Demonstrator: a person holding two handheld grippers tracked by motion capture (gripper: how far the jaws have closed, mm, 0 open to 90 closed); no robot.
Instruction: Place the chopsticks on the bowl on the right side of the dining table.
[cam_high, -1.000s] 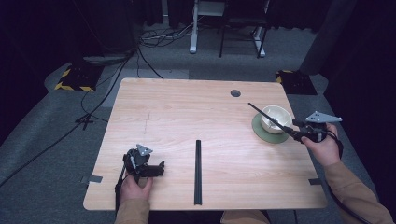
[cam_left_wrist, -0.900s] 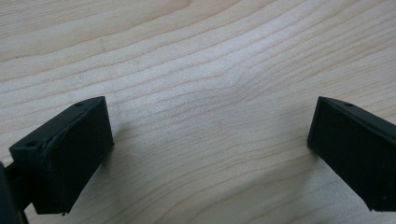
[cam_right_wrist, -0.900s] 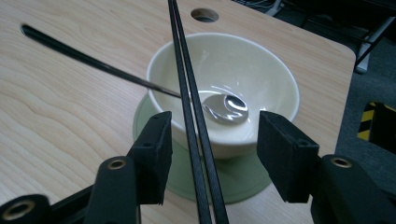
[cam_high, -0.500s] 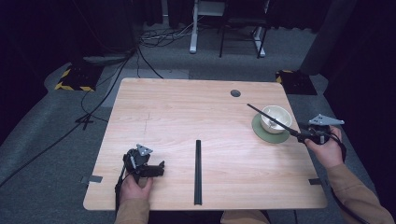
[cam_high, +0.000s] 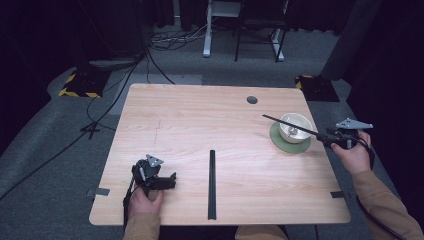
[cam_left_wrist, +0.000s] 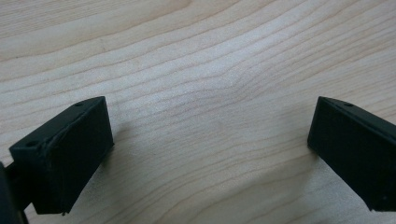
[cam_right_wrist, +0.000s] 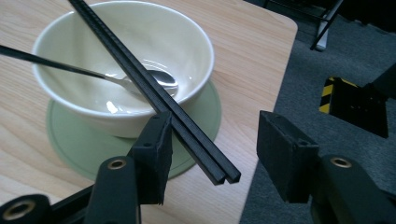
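— Black, ribbed and long, a pair of plastic chopsticks (cam_right_wrist: 159, 93) is laid across the rim of the cream ceramic bowl (cam_right_wrist: 187, 51), at the table's right edge. Is that step judged done?

— Nearly, it would seem. The right gripper (cam_right_wrist: 212, 156) is seen with its jaws spread; the near end of the sticks lies against one jaw, the other standing clear, so no pinch is made.

— And what is held in the bowl?

— A metal spoon (cam_right_wrist: 161, 79), its scoop at the bottom. The bowl is set on a round green mat (cam_high: 280, 142).

— What is left?

— Possibly the black bar (cam_high: 212, 185) lying mid-table. The left gripper (cam_left_wrist: 210, 149), jaws wide apart and holding nothing, is rested on the pale wooden table (cam_high: 200, 120).
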